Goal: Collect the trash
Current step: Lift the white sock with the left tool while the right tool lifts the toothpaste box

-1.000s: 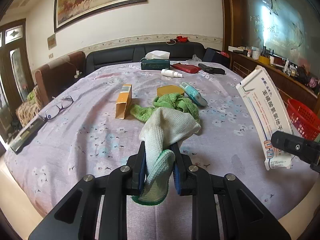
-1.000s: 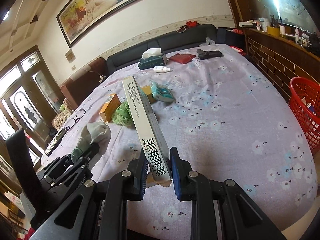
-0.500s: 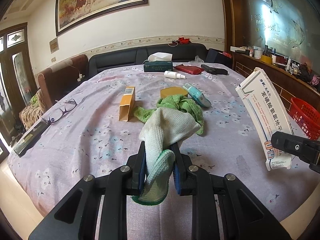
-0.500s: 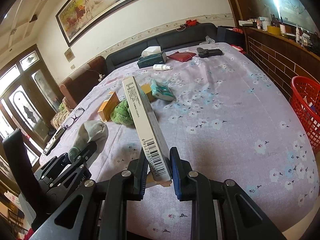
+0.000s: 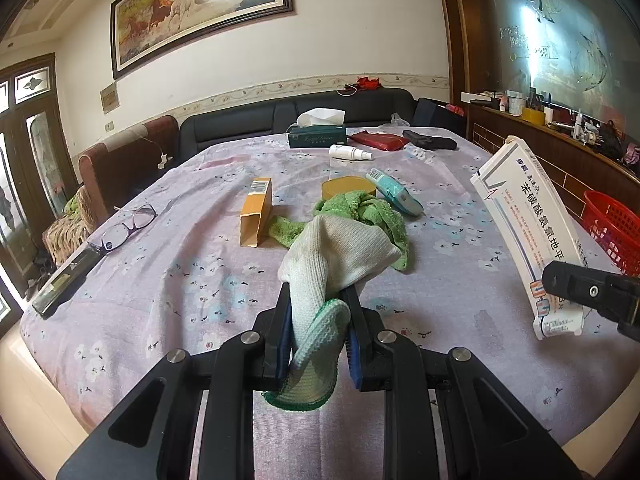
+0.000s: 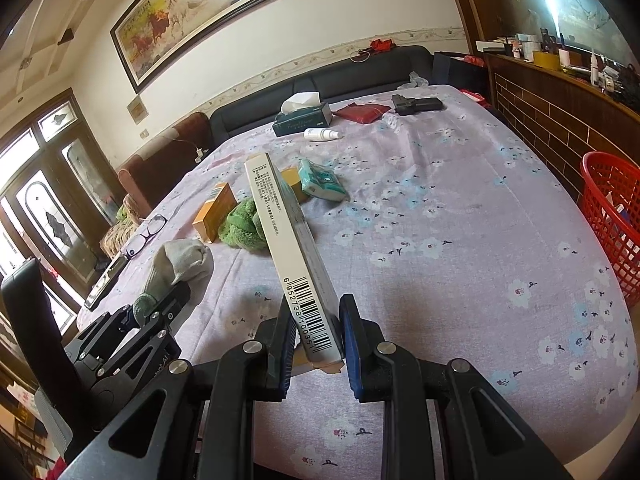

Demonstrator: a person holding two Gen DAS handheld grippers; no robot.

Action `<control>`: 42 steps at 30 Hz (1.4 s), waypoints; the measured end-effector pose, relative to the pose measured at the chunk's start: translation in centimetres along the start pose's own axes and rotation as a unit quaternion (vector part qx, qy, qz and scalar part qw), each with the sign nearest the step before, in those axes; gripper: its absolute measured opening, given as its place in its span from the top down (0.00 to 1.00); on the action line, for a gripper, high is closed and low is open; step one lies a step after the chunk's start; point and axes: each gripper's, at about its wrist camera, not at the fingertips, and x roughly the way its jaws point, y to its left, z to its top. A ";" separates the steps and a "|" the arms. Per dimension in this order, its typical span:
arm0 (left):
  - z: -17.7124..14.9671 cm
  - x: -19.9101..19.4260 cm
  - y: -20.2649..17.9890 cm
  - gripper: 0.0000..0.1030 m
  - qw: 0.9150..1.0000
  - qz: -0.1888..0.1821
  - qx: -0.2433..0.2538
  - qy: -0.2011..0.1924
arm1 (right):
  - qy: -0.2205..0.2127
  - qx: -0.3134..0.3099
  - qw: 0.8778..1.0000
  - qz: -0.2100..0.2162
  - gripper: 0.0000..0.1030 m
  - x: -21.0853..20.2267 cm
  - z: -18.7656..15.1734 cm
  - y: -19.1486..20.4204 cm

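You're at a big table covered in a lilac flowered cloth (image 5: 168, 264), with a dark sofa (image 5: 248, 124) behind it and a horse painting (image 5: 200, 12) up on the wall.

Your left gripper (image 5: 318, 320) is clamped tight on a whitish knit glove with a green cuff (image 5: 336, 252). The cuff end hangs out behind the pads and the finger end flops forward above the table. Your right gripper (image 6: 316, 328) is pinched shut on the barcode end of a long white medicine box (image 6: 288, 240), which sticks up and away from you, tilted to the left. From the left camera you can see that same box (image 5: 528, 232) held up off to the right.

Still lying on the cloth: a crumpled green rag (image 5: 364, 216), an orange carton (image 5: 256, 210) just left of it, a yellow block (image 5: 348, 188) behind the rag and a teal tissue pack (image 5: 394, 194) beside that. Further back are a green tissue box (image 5: 318, 136), a small white bottle (image 5: 350, 153), a red pouch (image 5: 378, 140) and a black case (image 5: 430, 141). Glasses (image 5: 128, 226) and a dark remote-looking thing (image 5: 66, 278) sit near the left edge.

The red basket (image 6: 612, 220) is down off the right side of the table, well apart from both grippers, with some stuff in it that's hard to make out.
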 end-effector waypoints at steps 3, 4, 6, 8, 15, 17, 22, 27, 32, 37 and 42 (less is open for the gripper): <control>0.0 0.0 0.0 0.79 1.000 0.000 0.001 0.000 | -0.003 0.004 1.000 -0.003 0.77 -0.1 0.1 -0.2; 0.0 0.0 0.0 0.79 1.000 0.000 0.000 0.000 | -0.003 0.005 1.000 -0.005 0.77 -0.1 0.1 -0.3; 0.0 -0.1 0.0 0.79 1.000 -0.001 0.000 0.000 | -0.002 0.006 1.000 -0.007 0.77 0.0 0.1 -0.5; 0.0 -0.1 0.0 0.79 1.000 -0.001 0.001 -0.001 | -0.001 0.008 1.000 -0.008 0.77 0.1 0.1 -0.6; 0.0 -0.3 -0.1 0.79 1.000 0.000 0.004 -0.003 | -0.005 0.003 1.000 -0.023 0.77 0.0 0.1 -0.7; 0.0 -0.2 -0.1 0.79 1.000 -0.001 0.004 -0.003 | -0.006 0.002 1.000 -0.029 0.77 0.0 0.1 -0.7; 0.0 -0.3 -0.2 0.79 1.000 -0.001 0.005 -0.003 | -0.005 0.000 0.999 -0.042 0.77 0.1 0.1 -0.9; 0.0 -0.3 -0.2 0.79 1.000 -0.002 0.005 -0.002 | -0.006 -0.004 0.999 -0.051 0.77 0.2 0.1 -0.9; 0.1 -0.3 -0.3 0.79 1.000 -0.002 0.006 -0.003 | -0.006 -0.004 0.999 -0.051 0.77 0.2 0.1 -0.9; 0.3 -0.4 -0.4 0.79 1.000 -0.002 0.008 -0.004 | -0.008 -0.003 0.999 -0.053 0.77 0.0 0.1 -0.9; 0.7 -0.5 -0.6 0.79 1.000 -0.008 0.010 -0.006 | -0.011 -0.001 0.998 -0.055 0.77 -0.2 0.2 -1.2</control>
